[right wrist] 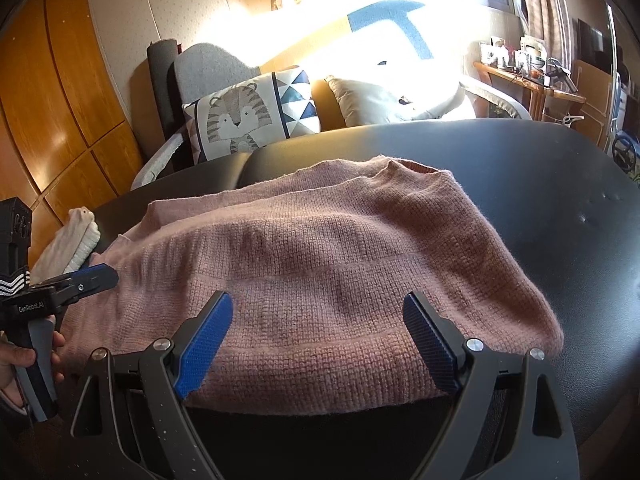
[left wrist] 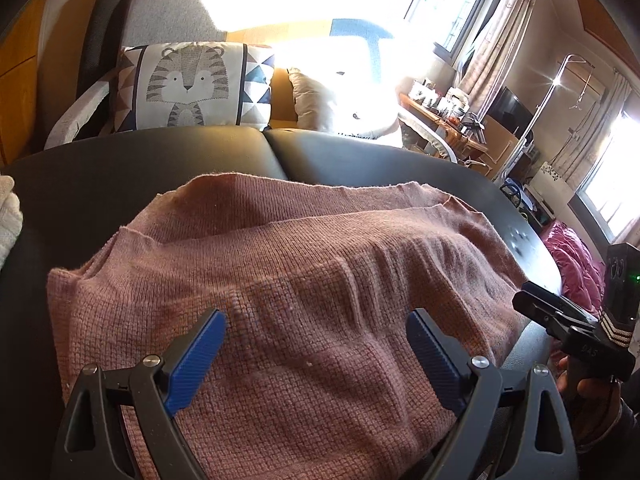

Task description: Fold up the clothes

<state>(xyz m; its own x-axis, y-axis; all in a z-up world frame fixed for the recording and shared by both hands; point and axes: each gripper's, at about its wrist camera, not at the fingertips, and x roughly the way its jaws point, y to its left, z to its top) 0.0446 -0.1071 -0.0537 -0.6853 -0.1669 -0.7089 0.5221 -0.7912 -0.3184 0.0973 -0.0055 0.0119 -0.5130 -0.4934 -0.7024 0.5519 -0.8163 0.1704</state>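
Sweater lies part-folded; both spread, empty tongs, left gripper and right gripper, should pinch its six-o'clock hem evenly.

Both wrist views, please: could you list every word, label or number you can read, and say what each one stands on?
"GenRobot.AI": white letters on the black body of the left hand-held gripper, seen in the right wrist view.
"DAS": faint letters on the black body of the right hand-held gripper, seen in the left wrist view; only roughly legible.
Dark print along the lower edge of the white cushion: too small and washed out to read.
The pink sweater shows no text.
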